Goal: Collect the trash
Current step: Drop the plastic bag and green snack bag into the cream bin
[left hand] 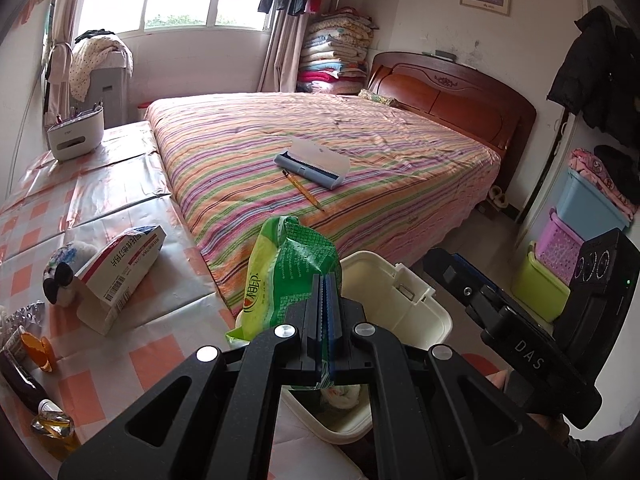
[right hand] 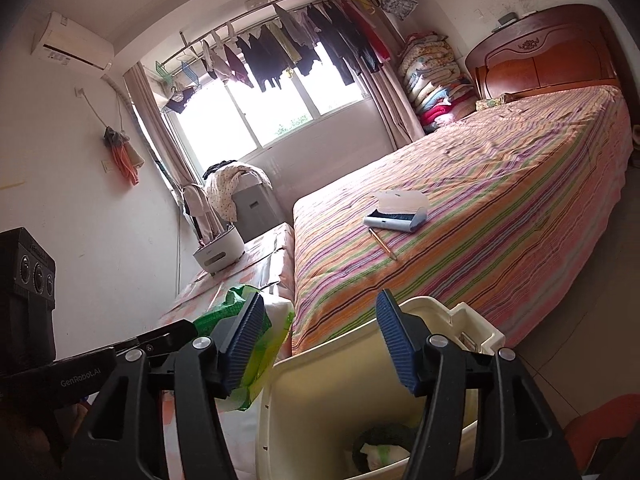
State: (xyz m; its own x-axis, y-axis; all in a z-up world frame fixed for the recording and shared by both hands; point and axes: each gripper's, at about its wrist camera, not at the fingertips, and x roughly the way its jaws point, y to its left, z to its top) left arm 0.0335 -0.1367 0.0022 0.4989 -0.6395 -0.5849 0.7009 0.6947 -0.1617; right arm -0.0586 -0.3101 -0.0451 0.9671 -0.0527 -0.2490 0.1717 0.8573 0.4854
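My left gripper (left hand: pixel 327 300) is shut on a green and yellow plastic wrapper (left hand: pixel 288 268) and holds it above the open cream trash bin (left hand: pixel 424 316). The wrapper also shows in the right wrist view (right hand: pixel 256 360), left of the bin (right hand: pixel 320 380). My right gripper (right hand: pixel 320 344) is open and empty, its fingers spread over the bin's raised lid and opening. Some crumpled trash (right hand: pixel 376 450) lies at the bottom of the bin.
A low table with a checked plastic cover (left hand: pixel 100 200) holds a white carton (left hand: pixel 120 268), a soft toy (left hand: pixel 60 276), bottles (left hand: pixel 52 428) and a white desk organiser (left hand: pixel 76 132). A striped bed (left hand: pixel 340 160) carries a pencil case (left hand: pixel 312 160) and a pencil (left hand: pixel 304 190). Stacked coloured bins (left hand: pixel 560 248) stand at right.
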